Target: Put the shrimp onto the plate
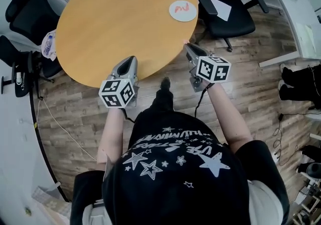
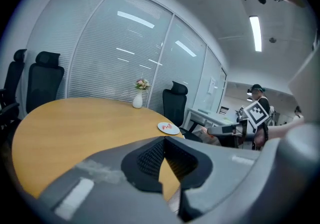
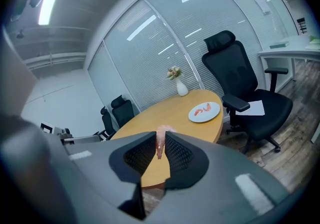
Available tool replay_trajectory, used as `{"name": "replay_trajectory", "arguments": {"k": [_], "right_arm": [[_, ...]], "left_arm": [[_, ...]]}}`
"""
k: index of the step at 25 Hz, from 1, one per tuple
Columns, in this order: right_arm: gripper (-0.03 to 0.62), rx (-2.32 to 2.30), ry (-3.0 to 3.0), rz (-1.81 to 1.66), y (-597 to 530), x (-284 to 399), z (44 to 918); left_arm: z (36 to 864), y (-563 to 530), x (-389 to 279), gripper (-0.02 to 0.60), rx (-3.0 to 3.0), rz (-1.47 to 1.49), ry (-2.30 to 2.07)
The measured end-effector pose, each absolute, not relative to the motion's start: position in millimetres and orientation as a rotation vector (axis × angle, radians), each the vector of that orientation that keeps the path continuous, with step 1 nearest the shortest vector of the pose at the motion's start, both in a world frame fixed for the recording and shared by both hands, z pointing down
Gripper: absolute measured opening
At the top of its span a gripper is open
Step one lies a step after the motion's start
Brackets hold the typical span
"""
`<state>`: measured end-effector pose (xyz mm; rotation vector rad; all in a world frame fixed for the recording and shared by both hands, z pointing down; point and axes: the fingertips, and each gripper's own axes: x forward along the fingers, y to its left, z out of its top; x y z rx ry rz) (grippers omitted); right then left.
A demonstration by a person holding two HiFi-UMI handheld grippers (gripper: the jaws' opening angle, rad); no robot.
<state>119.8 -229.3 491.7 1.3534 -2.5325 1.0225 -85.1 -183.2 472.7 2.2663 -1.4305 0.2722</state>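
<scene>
Task partly done, by my reading. The white round plate (image 1: 173, 16) already carries red-pink shrimp pieces (image 3: 204, 109).

The right gripper (image 3: 159, 139) is clamped narrowly on one more pale pink shrimp (image 3: 160, 143), which hangs upright between its jaws. It is held at the near edge of the round wooden table (image 1: 115, 23), well short of the plate. What is left is the carry across to the plate and the release.

The left gripper (image 2: 164, 142) has its jaw tips together with nothing between them. It sits further from the plate than the right gripper does.

Hard to make out:
- The held shrimp barely shows in the head view.
- The count of pieces on the plate is unclear.
- Whether any loose shrimp remain off the plate; none visible.
</scene>
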Motion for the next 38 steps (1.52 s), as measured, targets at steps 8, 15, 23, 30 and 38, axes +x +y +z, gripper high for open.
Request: {"name": "replay_trajectory", "arguments": {"k": [8,15,23,30,38], "right_arm": [[0.057,1.377,-2.467,0.974,-263.9,135.1,499.6],[0.057,1.382,-2.407,0.925,-313.9,139.7,513.2],[0.057,1.317,-2.331,0.824,-366.3,143.6,531.7],[0.057,1.25,-2.257,0.716,-398.3,146.6,553.4],[0.057,1.187,-2.202,0.676,-429.5,150.7,584.7]], "left_arm": [[472.3,-234.2,-65.2,0.002,2.294,0.261,-1.37],[478.1,-284.9,-56.6,0.002,2.318,0.284,-1.301],[485.2,-333.6,-48.0,0.002,2.33,0.308,-1.256],[489.7,-362.6,-46.0,0.002,2.335,0.323,-1.23],[513.6,-393.4,-39.2,0.002,2.308,0.349,-1.203]]}}
